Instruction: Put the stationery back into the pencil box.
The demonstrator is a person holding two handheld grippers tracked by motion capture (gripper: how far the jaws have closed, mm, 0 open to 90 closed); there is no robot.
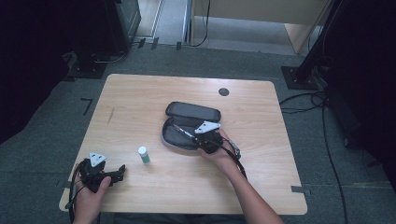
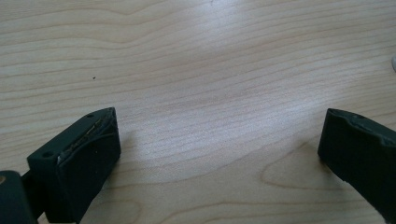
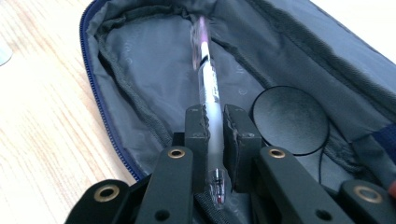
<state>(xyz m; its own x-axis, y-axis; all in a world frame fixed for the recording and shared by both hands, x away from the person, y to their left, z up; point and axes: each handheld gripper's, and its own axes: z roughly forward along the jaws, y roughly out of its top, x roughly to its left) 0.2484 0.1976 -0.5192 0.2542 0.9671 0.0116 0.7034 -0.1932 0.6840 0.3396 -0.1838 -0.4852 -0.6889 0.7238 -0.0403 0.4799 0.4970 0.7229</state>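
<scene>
Right gripper view: right gripper (image 3: 214, 126) clamps a pen (image 3: 208, 93) over the open case (image 3: 140, 88); pen print unreadable. Left gripper (image 2: 219, 140) rests low, jaws wide apart above bare table (image 2: 196, 56).

Both black grippers, left gripper (image 1: 122, 169) and right gripper (image 1: 206, 138), carry grey three-cornered plates, brass-ringed screw holes and trailing black cables.

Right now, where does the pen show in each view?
High view: the pen lies slanted over the open pencil case, just left of the right gripper.
Left gripper view: not in it.
Right gripper view: centre, clamped between the jaws, pointing up.
Shared landmark: the case's grey lining.
</scene>
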